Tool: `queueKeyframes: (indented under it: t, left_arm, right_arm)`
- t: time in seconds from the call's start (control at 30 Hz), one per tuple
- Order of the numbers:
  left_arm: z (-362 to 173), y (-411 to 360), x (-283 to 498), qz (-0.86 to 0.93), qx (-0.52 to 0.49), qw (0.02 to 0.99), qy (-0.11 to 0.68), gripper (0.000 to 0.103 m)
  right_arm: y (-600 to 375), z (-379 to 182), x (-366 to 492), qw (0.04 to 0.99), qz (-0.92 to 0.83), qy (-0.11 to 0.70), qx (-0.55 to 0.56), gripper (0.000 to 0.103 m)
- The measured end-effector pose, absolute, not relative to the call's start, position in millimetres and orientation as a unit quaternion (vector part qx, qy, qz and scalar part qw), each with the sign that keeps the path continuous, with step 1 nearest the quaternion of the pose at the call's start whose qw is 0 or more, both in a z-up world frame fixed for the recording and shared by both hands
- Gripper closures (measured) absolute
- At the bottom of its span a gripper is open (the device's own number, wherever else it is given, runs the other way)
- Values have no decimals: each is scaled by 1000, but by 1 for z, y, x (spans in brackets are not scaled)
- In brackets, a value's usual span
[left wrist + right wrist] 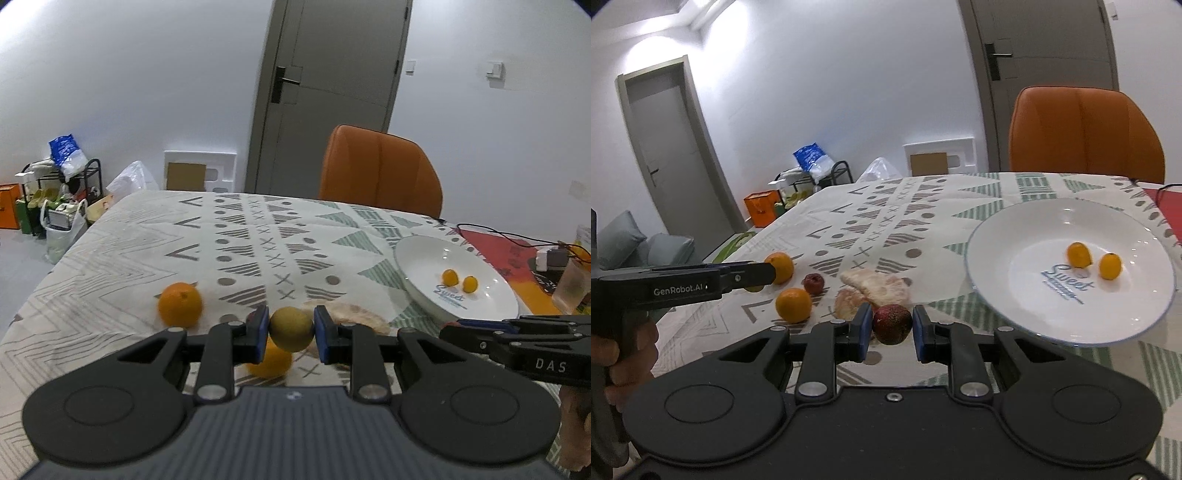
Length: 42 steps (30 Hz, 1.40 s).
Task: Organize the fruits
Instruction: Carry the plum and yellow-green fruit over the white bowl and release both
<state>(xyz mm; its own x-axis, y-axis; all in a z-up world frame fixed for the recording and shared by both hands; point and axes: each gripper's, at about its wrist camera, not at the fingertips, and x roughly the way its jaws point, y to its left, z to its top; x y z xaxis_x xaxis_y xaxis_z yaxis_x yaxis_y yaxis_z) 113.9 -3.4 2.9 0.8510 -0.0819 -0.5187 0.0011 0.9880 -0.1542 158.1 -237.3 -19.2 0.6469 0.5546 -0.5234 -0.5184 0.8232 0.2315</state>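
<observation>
The left gripper (291, 334) is clamped on a small yellow-green fruit (291, 328), its blue pads pressing the fruit's two sides at the widest part; the right gripper (891, 325) is closed the same way on a dark red fruit (892, 324). Both fruits hang clear above the patterned tablecloth (258, 236). Each looks light, round and firm-skinned, so it would likely roll or squirt out of a grip placed off centre (the pads sit across the middle, which seems the safest hold), and too hard a squeeze could bruise it.

The white plate (1015, 236) with "Sweet" printed on it sits to the right, near the right gripper, and holds two small orange fruits (1079, 254) lying close together beside the lettering; the rest of it is bare. Loose on the cloth are two oranges (793, 304), another small dark red fruit (813, 283) between them, and some pale peel-like scraps (879, 286). The plate looks shallow and smooth, so round fruit set down on it may roll
</observation>
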Motion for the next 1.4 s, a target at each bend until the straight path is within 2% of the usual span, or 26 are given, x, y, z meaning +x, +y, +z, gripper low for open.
queueKeyframes:
  t: [1.3,1.37,1.4]
  left_arm:
    - [5,-85,168,-104,-41,953,281,78]
    - [4,-89,171,-109,-39,952,282,78]
    - [3,-91,171,-111,-38,952,283,78]
  right_arm:
    - [-319,-31,187,934,201,283,86,81]
    - [-323,-33,189,936,191,282,91,80]
    - [-325,-34,189,938,184,279,93,75]
